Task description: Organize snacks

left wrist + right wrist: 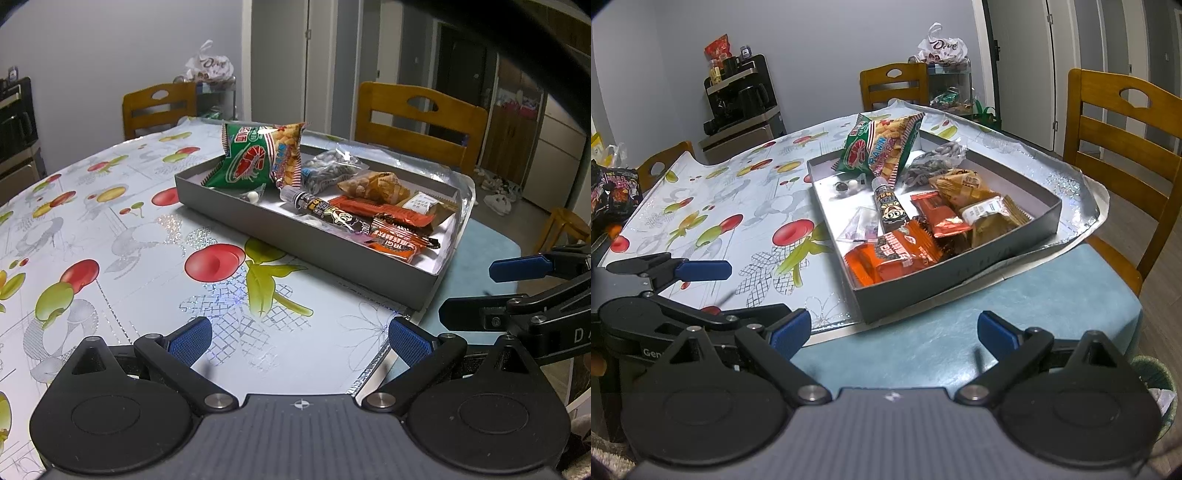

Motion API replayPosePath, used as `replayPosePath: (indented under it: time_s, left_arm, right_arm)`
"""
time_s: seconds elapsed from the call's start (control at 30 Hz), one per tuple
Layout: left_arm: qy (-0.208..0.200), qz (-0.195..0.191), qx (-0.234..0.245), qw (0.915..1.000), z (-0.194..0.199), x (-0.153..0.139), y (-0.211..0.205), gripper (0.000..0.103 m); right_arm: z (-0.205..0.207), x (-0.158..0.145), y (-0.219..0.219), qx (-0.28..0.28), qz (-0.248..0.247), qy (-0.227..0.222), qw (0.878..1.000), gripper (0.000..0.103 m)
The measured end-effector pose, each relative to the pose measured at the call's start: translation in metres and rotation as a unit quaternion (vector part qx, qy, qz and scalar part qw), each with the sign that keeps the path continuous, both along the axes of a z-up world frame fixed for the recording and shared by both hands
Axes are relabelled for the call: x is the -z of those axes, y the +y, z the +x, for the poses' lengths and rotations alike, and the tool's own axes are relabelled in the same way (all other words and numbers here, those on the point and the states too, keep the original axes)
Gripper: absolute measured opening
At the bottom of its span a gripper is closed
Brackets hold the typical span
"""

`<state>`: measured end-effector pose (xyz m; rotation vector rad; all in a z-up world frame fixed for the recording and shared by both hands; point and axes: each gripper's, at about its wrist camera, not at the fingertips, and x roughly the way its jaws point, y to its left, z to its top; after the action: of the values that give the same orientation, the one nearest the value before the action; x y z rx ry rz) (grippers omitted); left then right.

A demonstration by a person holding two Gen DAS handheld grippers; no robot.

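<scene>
A grey shallow box (306, 247) (964, 267) on the table holds several snacks: a green prawn cracker bag (255, 157) (879, 146), a clear bag of sunflower seeds (332, 168) (934, 162), orange wrapped bars (384, 212) (894, 254), a black tube snack (325, 208) (888, 206) and tan packets (373, 186) (960, 184). My left gripper (299, 338) is open and empty over the tablecloth in front of the box. My right gripper (894, 330) is open and empty near the table's front edge. Each gripper shows in the other's view: the right one (491, 291), the left one (731, 291).
A fruit-patterned tablecloth (110, 240) (720, 206) covers the table. Wooden chairs (417, 122) (1123, 147) stand around it. A black snack pack (613, 188) lies at the far left. A coffee machine stand (742, 96) and a cart with a white bag (942, 48) stand by the wall.
</scene>
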<state>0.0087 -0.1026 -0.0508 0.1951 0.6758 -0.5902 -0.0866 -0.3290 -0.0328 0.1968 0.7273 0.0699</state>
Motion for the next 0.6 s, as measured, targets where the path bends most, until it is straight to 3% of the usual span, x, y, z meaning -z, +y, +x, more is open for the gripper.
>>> replayPosePath:
  time_s: [0.6]
  left_arm:
    - [0.008,-0.005,-0.012,0.9999,0.0009,-0.0009,0.002,0.103]
  right_arm:
    - [0.0033,0.0024,-0.0001,0.003,0.006,0.0,1.0,0.099]
